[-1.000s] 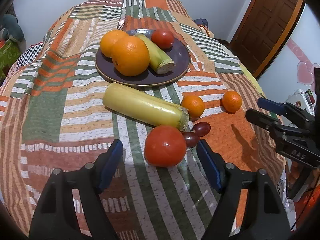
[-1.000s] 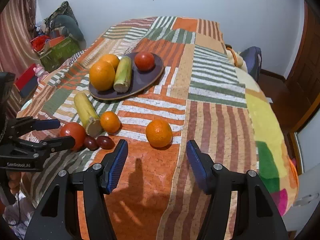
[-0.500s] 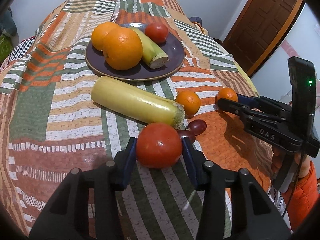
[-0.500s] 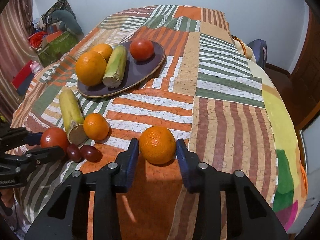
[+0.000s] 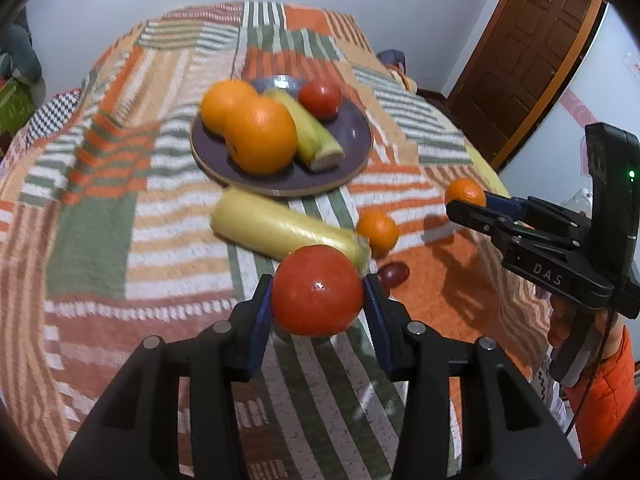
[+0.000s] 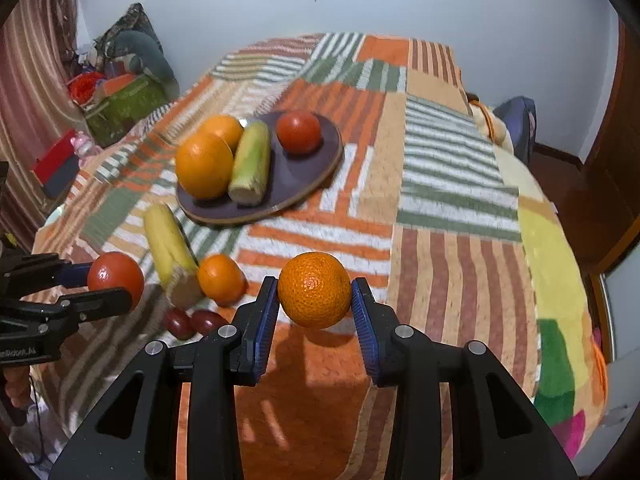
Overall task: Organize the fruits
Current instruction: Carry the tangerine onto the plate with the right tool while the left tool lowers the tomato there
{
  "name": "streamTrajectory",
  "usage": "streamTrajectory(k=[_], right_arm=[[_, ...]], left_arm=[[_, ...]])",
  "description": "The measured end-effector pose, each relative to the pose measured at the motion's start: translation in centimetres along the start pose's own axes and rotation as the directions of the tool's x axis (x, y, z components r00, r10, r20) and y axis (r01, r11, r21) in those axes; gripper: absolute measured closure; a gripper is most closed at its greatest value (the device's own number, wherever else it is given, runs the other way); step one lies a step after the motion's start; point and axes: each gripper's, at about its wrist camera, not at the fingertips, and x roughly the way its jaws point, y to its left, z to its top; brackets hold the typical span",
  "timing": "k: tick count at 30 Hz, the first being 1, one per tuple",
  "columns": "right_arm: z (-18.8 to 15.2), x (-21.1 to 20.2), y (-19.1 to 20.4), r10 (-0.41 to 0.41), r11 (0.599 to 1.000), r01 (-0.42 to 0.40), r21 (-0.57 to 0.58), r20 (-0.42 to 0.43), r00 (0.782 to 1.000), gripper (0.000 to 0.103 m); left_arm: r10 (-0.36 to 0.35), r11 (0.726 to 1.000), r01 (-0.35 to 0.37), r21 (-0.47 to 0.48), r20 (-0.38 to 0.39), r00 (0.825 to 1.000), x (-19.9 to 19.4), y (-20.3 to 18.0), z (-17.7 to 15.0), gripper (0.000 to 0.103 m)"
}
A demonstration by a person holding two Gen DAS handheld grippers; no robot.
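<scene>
My left gripper (image 5: 318, 294) is shut on a red tomato (image 5: 317, 290), held just above the striped bedspread. My right gripper (image 6: 315, 294) is shut on a small mandarin (image 6: 315, 289), also raised off the cloth. Each gripper shows in the other's view, the right gripper (image 5: 466, 203) at the right edge, the left gripper (image 6: 108, 286) at the left edge. Beyond them a dark purple plate (image 5: 352, 140) holds two oranges (image 5: 260, 140), a green corn cob (image 5: 316, 138) and a second tomato (image 5: 320, 98). A yellow corn cob (image 5: 280, 230), another mandarin (image 5: 378, 230) and two dark red fruits (image 6: 192, 322) lie on the cloth.
The bed (image 6: 452, 208) drops away at its right and near edges. A brown door (image 5: 532, 52) stands at the right. Bags and soft things (image 6: 120, 80) are piled at the left of the bed. A hand in an orange sleeve (image 5: 604, 392) holds the right gripper.
Both grippers went from open to shut on their fruits, the left on the tomato, the right on the mandarin. Both fruits have since come up off the cloth.
</scene>
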Motion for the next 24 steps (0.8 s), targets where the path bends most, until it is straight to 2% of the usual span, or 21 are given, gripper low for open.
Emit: streamTrajectory(k=[14,24], right_arm=[[4.6,-1.0,1.1,0.024,1.0,-0.023,-0.012,0.115,0.993,0.069],[7.8,0.5,1.3,0.042,0.999,-0.04,-0.011,0.164,0.986,0.069]], left_arm=[[0.029,0.999,-0.031,0.012,0.158,0.987,-2.9,0.8,6.6,0.059],[0.017,1.0,-0.016,-0.008,0.179,0.984,-0.4,1.8,10.4,0.059]])
